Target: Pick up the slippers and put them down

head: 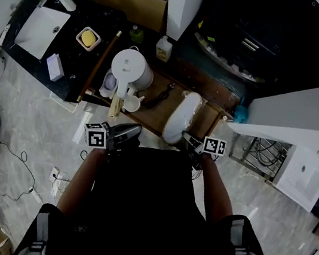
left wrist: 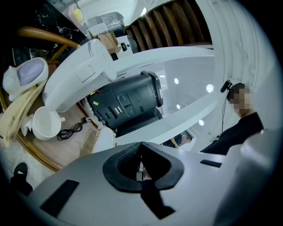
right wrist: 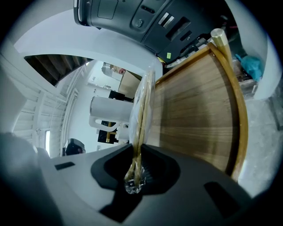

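**Right claw has the slippers**

The right gripper is clamped on the edge of the wrapped slippers. They're over the right side of the wooden tray, right of the kettle. The left gripper is pinched together and empty.

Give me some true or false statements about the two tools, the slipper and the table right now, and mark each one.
1. The right tool is clamped on a plastic-wrapped slipper. True.
2. The left tool holds a slipper too. False: its jaws are together with nothing between them.
3. A white kettle stands on the wooden table. True.
4. The slipper lies on the floor. False: it is in the right tool's grip, over the wooden table.
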{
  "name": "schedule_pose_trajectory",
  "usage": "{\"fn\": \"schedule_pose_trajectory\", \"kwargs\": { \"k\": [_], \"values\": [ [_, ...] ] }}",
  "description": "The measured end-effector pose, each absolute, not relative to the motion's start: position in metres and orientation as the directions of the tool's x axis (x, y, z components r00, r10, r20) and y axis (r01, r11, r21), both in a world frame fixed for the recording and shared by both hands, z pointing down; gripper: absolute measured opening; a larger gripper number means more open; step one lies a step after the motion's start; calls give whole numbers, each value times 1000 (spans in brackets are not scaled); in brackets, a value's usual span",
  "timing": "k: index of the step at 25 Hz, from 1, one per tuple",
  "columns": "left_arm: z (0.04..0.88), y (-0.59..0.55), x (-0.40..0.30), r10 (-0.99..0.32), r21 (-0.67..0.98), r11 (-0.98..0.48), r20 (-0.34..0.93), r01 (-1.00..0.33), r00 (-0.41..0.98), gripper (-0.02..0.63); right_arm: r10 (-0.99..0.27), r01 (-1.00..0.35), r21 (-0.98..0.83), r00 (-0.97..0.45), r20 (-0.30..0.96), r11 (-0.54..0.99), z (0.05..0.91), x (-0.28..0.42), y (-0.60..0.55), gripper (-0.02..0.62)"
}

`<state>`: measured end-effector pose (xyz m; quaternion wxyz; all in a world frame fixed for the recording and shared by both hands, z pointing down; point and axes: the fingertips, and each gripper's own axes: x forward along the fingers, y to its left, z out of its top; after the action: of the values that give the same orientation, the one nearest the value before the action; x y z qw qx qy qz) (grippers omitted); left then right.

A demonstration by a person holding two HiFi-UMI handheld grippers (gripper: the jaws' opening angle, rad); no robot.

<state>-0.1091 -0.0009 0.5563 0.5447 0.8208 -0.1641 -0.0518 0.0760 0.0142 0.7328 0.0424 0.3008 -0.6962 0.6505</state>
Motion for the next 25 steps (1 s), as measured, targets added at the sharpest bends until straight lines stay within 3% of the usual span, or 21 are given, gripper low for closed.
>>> {"fn": "schedule_pose_trajectory", "kwargs": {
  "k": [25],
  "values": [
    [559, 16, -125, -385, 911, -334, 104, -243, 917, 12, -315, -582, -811, -760, 569, -60, 765, 77, 15, 74]
  ]
}}
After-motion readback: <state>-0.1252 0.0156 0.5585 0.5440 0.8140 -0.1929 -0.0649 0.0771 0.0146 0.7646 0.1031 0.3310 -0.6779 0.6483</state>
